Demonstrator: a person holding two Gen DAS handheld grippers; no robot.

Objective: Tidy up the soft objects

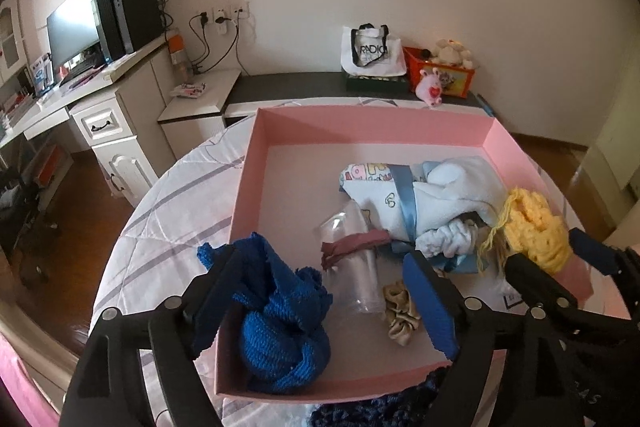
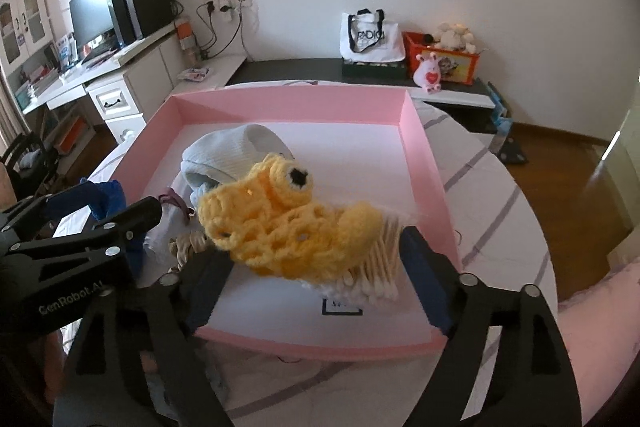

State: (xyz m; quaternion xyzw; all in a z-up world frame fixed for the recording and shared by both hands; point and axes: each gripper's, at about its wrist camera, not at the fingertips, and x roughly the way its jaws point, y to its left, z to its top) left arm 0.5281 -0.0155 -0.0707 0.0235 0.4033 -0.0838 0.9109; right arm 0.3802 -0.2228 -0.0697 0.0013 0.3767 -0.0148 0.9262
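Note:
A pink tray sits on a round table with a quilted cloth. My left gripper is open above the tray's near left corner; a blue knitted cloth hangs off its left finger and rests in the tray. My right gripper is open around a yellow crochet toy that lies on a pack of cotton swabs. The toy also shows in the left wrist view. A white and light blue cloth bundle with a blue ribbon lies mid-tray.
In the tray lie a clear plastic cup, a maroon band, a beige satin scrunchie and a white scrunchie. A dark blue knit lies outside the near rim. A desk stands left, a low bench behind.

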